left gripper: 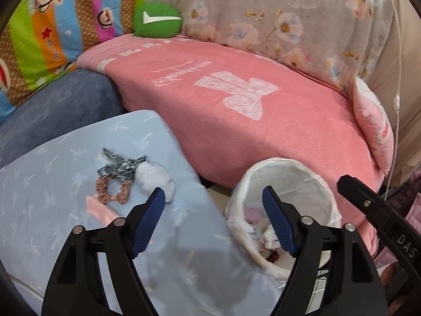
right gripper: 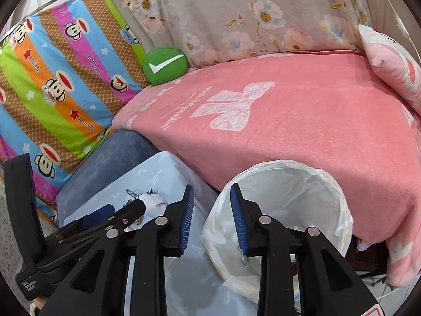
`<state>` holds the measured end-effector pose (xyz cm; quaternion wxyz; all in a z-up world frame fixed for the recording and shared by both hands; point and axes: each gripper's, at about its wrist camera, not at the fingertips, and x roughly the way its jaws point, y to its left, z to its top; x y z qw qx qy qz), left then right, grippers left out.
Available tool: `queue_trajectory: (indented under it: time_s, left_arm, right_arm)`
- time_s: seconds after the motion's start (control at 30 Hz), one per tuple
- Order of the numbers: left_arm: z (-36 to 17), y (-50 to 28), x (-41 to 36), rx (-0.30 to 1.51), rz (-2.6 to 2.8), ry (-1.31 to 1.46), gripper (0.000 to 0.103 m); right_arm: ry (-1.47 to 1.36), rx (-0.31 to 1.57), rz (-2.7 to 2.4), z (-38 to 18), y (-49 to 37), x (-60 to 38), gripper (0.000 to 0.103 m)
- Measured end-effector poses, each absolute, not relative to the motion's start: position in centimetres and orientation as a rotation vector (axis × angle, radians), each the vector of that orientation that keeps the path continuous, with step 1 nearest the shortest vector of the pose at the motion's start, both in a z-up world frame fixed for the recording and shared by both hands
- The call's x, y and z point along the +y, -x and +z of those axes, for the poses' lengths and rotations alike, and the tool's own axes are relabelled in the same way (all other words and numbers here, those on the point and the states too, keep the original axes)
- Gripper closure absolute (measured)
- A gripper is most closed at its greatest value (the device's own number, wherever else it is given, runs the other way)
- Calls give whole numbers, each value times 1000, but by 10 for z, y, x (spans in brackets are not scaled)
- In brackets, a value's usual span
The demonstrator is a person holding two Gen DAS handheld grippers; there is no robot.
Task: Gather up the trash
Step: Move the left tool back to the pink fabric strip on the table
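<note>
A bin lined with a white bag (left gripper: 289,173) stands on the floor against the pink-covered couch, with several scraps in its bottom (left gripper: 259,233). Left of it, on a light blue patterned surface (left gripper: 52,197), lie a crumpled white tissue (left gripper: 155,179), a black-and-white patterned scrap (left gripper: 121,166), a brown dotted bow (left gripper: 110,192) and a pink slip (left gripper: 100,209). My left gripper (left gripper: 213,192) hangs open and empty between the tissue and the bin. My right gripper (right gripper: 211,188) is open a little, empty, at the bin's (right gripper: 297,184) left rim. The tissue (right gripper: 154,201) shows beyond the left gripper's fingers (right gripper: 131,210).
A pink blanket (left gripper: 250,105) covers the couch seat behind the bin. A green round cushion (left gripper: 156,21), a striped monkey-print cloth (left gripper: 52,31), a floral cover (left gripper: 276,13) and a pink pillow (left gripper: 373,123) ring it. A blue-grey cushion (left gripper: 65,105) lies at the left.
</note>
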<state>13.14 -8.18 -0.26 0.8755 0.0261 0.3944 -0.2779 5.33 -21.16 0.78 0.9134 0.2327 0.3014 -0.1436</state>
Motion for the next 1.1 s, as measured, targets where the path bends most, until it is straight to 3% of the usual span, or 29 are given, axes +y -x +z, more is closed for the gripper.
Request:
queue_trajectory:
  time_s: [0.2, 0.77, 0.9, 0.97, 1.0, 1.07, 1.1]
  left_arm:
    - [-27, -151, -55, 871, -465, -53, 21]
    - [-110, -207, 3, 1085, -268, 21, 23]
    - [-116, -209, 6, 1088, -260, 15, 36]
    - [-114, -207, 7, 1080, -263, -4, 58]
    - [-113, -207, 9, 1082, -272, -2, 77]
    - [-112, -207, 17, 1100, -294, 23, 96]
    - [-111, -207, 21, 1101, -300, 37, 97]
  right_arm:
    - [-455, 667, -247, -4, -75, -188, 72]
    - [-401, 806, -137, -53, -137, -128, 68]
    - [-389, 835, -119, -63, -151, -116, 68]
    - [-381, 846, -109, -66, -156, -111, 68]
    - [-377, 852, -102, -68, -161, -107, 68]
    - [-370, 862, -91, -72, -168, -101, 68]
    - [-367, 868, -84, -74, -172, -97, 68]
